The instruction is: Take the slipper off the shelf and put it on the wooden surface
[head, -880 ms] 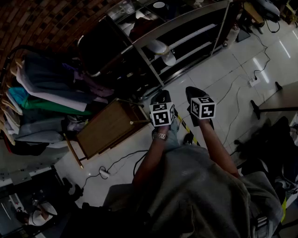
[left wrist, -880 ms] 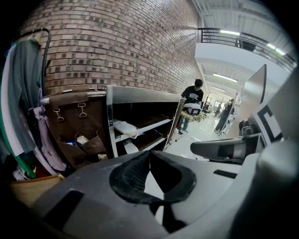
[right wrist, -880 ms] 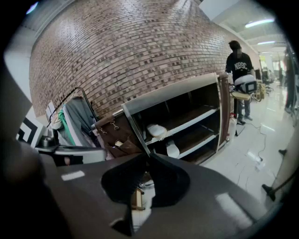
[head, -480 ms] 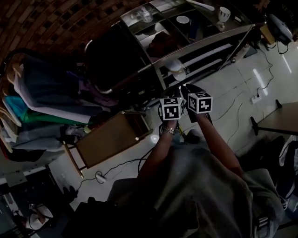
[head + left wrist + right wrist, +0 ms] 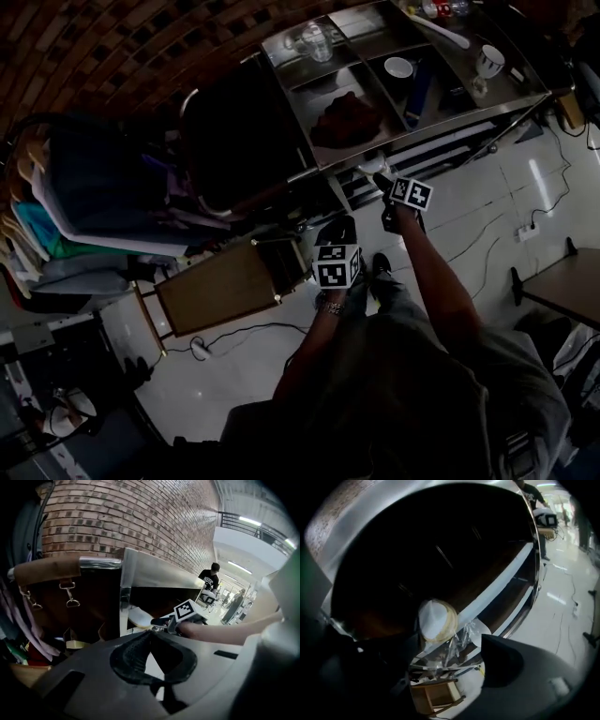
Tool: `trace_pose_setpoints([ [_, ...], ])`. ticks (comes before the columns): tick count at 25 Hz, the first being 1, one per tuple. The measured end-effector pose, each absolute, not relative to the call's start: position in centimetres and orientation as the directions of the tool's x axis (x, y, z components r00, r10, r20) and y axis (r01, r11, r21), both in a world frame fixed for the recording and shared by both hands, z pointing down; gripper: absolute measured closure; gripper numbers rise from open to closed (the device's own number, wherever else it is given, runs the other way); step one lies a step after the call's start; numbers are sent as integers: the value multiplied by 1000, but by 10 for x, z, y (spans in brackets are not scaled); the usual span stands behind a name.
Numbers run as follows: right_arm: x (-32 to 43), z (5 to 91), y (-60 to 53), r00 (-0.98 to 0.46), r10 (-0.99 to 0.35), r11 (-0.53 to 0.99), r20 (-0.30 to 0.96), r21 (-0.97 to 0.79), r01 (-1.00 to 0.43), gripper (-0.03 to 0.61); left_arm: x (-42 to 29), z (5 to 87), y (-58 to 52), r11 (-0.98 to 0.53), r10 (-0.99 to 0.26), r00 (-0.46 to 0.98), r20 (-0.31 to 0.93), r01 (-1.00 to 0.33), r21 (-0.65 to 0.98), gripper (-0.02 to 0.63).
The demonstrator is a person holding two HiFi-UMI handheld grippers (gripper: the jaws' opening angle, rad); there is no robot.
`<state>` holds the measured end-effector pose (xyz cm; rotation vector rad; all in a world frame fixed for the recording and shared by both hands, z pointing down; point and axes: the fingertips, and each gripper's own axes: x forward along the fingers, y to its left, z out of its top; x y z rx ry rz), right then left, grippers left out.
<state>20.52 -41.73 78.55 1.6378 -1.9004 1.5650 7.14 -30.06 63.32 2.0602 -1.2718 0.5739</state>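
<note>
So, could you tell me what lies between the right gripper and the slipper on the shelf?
Only crumpled clear plastic, on the shelf rail just before the slipper; the right gripper view shows it ahead of the open right gripper.

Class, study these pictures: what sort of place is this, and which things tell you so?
Probably a workshop or lab hall staged as a home corner: a brick wall, a metal shelf holding cups, a packed clothes rack, and a power strip on the tiled floor.
</note>
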Motion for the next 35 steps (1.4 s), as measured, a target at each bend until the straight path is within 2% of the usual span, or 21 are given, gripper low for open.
trace_pose_setpoints([
  [4,188,823,-448,-394,-600,-227,696,-620,-751,158,38,650,-282,-220,-621,365,693,-931,292,614],
  [7,183,836,-466,-395,-602,-237,694,-628,-742,183,21,657,-278,-169,-630,333,702,-941,294,614],
  [12,186,822,-465,-381,-636,-285,671,-663,-692,380,9,654,-284,-128,-651,308,694,-946,299,614],
  [15,193,792,-460,-365,-686,-178,629,-631,-755,459,17,656,-290,-144,-651,321,688,-942,303,614],
  [17,200,770,-456,-371,-719,-98,587,-615,-783,490,29,654,-294,-169,-648,341,681,-936,308,614],
  [23,232,720,-411,-367,-756,92,542,-468,-879,517,78,643,-309,-261,-641,401,654,-916,306,614],
  [29,268,704,-361,-380,-762,148,524,-430,-890,520,128,627,-310,-344,-629,455,631,-890,299,614],
  [35,297,691,-303,-387,-740,226,550,-339,-913,520,145,628,-292,-351,-628,438,643,-897,268,614],
])
